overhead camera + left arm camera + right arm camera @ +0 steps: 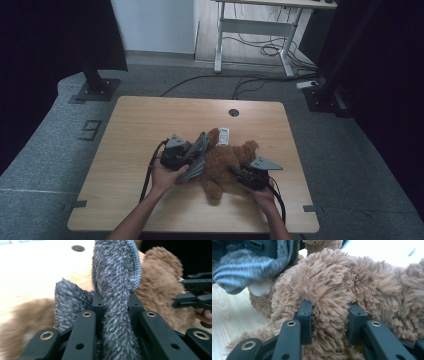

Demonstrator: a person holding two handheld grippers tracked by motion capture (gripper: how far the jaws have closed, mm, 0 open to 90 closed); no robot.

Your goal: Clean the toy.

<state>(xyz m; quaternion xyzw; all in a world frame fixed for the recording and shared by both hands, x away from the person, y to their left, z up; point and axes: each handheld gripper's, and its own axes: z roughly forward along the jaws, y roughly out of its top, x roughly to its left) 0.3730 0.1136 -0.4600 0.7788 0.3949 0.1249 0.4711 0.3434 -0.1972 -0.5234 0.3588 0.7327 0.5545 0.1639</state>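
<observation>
Near the middle of the wooden table (130, 150) I have a brown teddy bear (225, 162) lying on its back, with a white tag (223, 136) just past its head. My left gripper (187, 152) sits at the bear's left side, and in the left gripper view its jaws are clamped tight on a fold of grey fuzzy garment (115, 290) with a knitted hem, which rises between the pads and hangs over the toy. My right gripper (240, 172) comes in from the bear's other side; in the right gripper view its jaws are pressed into a plush limb (329, 312), fur bulging between the two pads. The striped grey cloth shows at the upper left of that view, draped against the bear.
</observation>
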